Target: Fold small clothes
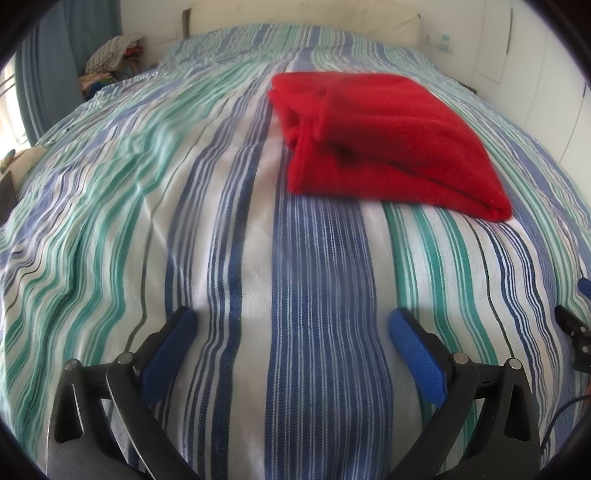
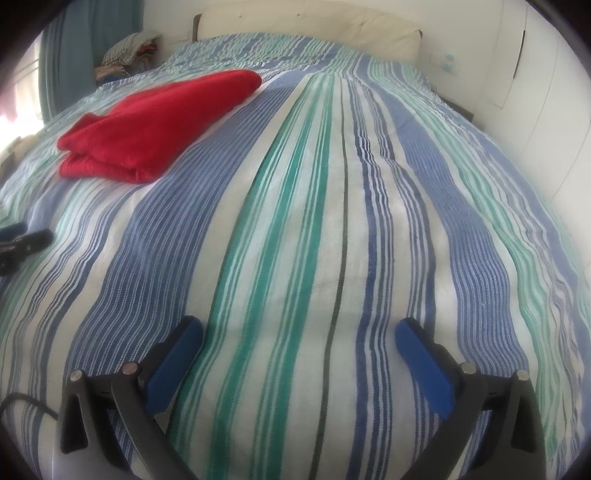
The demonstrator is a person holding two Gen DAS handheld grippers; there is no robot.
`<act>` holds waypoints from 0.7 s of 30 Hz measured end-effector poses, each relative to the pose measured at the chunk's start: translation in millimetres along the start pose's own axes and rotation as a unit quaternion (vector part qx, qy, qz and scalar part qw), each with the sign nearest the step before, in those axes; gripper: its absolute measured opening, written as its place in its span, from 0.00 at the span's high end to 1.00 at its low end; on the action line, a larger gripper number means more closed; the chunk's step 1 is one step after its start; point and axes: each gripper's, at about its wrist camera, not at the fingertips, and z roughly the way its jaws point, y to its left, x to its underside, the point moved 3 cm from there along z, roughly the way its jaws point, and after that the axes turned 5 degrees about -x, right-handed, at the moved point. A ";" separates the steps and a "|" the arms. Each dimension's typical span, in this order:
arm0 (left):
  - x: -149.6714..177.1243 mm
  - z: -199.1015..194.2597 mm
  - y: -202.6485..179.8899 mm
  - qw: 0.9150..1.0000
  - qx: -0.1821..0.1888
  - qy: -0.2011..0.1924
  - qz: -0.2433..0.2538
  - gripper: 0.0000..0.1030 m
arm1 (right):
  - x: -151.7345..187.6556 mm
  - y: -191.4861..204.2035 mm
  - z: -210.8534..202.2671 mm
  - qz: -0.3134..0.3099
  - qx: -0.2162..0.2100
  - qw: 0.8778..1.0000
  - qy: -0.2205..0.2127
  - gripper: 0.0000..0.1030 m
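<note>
On the striped bed (image 1: 184, 206), a folded red garment (image 1: 384, 147) lies ahead, long axis running left to right, probably nearer the left gripper (image 1: 291, 325); the right gripper (image 2: 298, 332) is also wide, empty.

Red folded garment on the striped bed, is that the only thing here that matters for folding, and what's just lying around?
Part of the job:
- folded red fleece garment, lying on the striped bedspread
- left gripper, open, empty
- right gripper, open, empty

Just lying about:
- pile of mixed clothes beside the bed's far corner
- cream headboard
</note>
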 end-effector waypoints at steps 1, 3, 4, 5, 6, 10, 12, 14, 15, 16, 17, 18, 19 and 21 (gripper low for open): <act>-0.3 0.4 0.3 1.000 0.000 0.000 0.000 0.00 | 0.2 0.5 -0.2 0.000 0.001 1.000 0.000 0.00; 0.0 0.1 0.0 1.000 0.000 0.000 0.000 0.00 | 0.0 0.5 0.1 -0.001 0.001 1.000 0.001 0.00; -0.3 0.4 0.1 1.000 0.000 0.000 0.000 0.00 | 0.0 0.6 0.1 -0.001 0.001 1.000 0.001 0.00; -0.4 0.6 0.1 1.000 0.000 0.000 0.000 0.00 | 0.0 0.9 0.1 -0.001 0.001 1.000 0.001 0.00; -0.4 0.6 0.0 1.000 0.000 0.000 0.000 0.00 | 0.1 0.8 0.1 -0.001 0.001 1.000 0.001 0.00; -0.5 0.9 -0.2 1.000 0.000 0.000 0.000 0.00 | 0.0 1.1 1.1 -0.004 0.003 1.000 0.003 0.00; -0.5 1.0 -0.2 1.000 0.000 0.001 0.000 0.00 | 0.1 1.6 1.1 -0.005 0.004 1.000 0.004 0.00; -0.5 1.2 -0.3 1.000 0.000 0.001 0.001 0.00 | 0.1 1.7 1.2 -0.005 0.004 1.000 0.004 0.00; -0.3 0.9 -0.6 1.000 0.000 0.001 0.001 0.00 | 0.1 1.8 1.2 -0.006 0.004 1.000 0.004 0.00; -0.5 1.3 -0.4 1.000 0.000 0.001 0.001 0.00 | 0.0 1.7 1.4 -0.006 0.005 1.000 0.005 0.00; -0.2 1.1 -0.7 1.000 0.000 0.002 0.000 0.00 | 0.0 1.8 1.5 -0.006 0.005 1.000 0.005 0.00; -0.5 0.5 -0.7 1.000 -0.001 0.005 0.000 0.00 | 0.0 1.8 1.5 -0.006 0.005 1.000 0.004 0.00; -2.1 -0.7 -0.4 1.000 -0.001 0.013 0.001 0.00 | -0.1 1.7 1.6 -0.006 0.005 1.000 0.004 0.00; -9.3 -6.9 2.1 0.999 0.008 0.034 -0.001 0.01 | -0.1 1.7 1.6 -0.006 0.005 1.000 0.005 0.00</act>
